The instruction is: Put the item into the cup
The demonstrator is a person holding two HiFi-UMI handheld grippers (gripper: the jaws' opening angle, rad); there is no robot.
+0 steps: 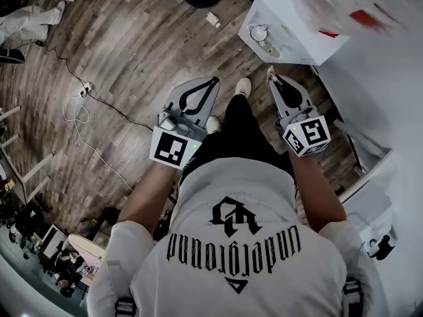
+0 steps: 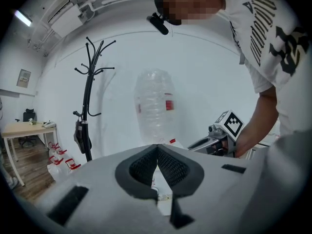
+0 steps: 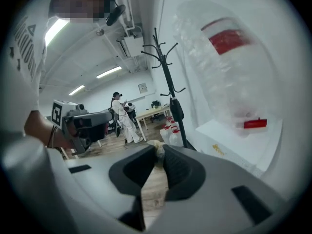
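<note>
Wood-plank floor (image 1: 132, 51) below; white stand (image 1: 291, 48) with a clear jug (image 3: 229, 72) just ahead of the right fingers (image 3: 183, 172). Pinches a beige item (image 3: 158, 149) at those tips, nearly closed; long axis unreadable. Shows the left fingers (image 2: 139, 172) shut, empty. Probably puts a round cup-like thing (image 1: 259, 33), unconfirmed, straight ahead of the right fingers, farther from the left.

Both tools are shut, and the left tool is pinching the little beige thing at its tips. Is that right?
Not quite. Both tools are shut, but it is the right tool that is pinching the little beige thing at its tips, as the right gripper view shows. The left tool has nothing between its tips in the left gripper view.
</note>
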